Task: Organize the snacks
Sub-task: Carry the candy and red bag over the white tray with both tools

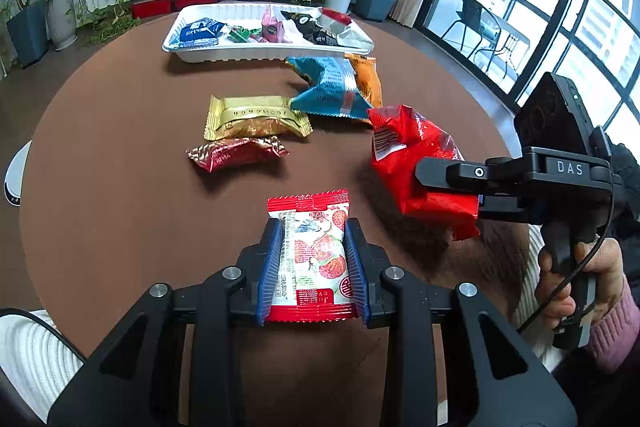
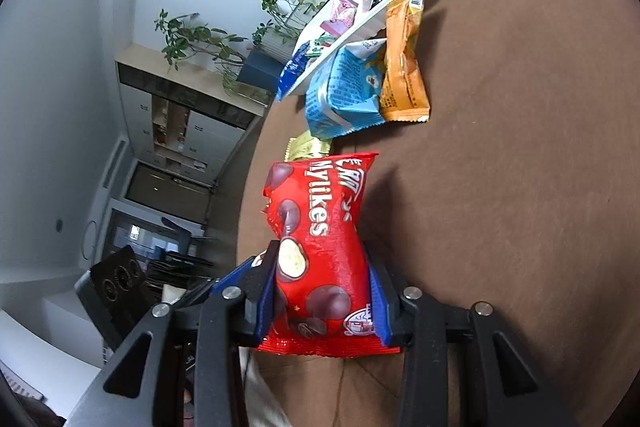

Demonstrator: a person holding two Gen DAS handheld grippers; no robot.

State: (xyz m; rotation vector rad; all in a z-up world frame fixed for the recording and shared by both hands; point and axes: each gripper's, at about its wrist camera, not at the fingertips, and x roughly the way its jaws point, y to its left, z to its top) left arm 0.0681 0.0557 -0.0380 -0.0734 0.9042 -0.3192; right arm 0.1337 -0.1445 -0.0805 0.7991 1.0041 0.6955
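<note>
My left gripper (image 1: 314, 227) is shut on a red-and-white snack packet (image 1: 314, 255), held above the brown round table (image 1: 120, 167). My right gripper (image 2: 320, 255) is shut on a red Mylikes bag (image 2: 320, 251), held above the table's right side; the bag also shows in the left wrist view (image 1: 416, 163). A white tray (image 1: 200, 53) with several snacks stands at the far edge. In front of it lie a blue bag (image 1: 332, 87), an orange packet (image 1: 368, 77), a gold packet (image 1: 256, 117) and a dark red packet (image 1: 236, 155).
The tray (image 2: 352, 31), blue bag (image 2: 344, 87) and orange packet (image 2: 404, 75) also show in the right wrist view. Potted plants and a white TV cabinet stand beyond the table. A glass wall is at the right.
</note>
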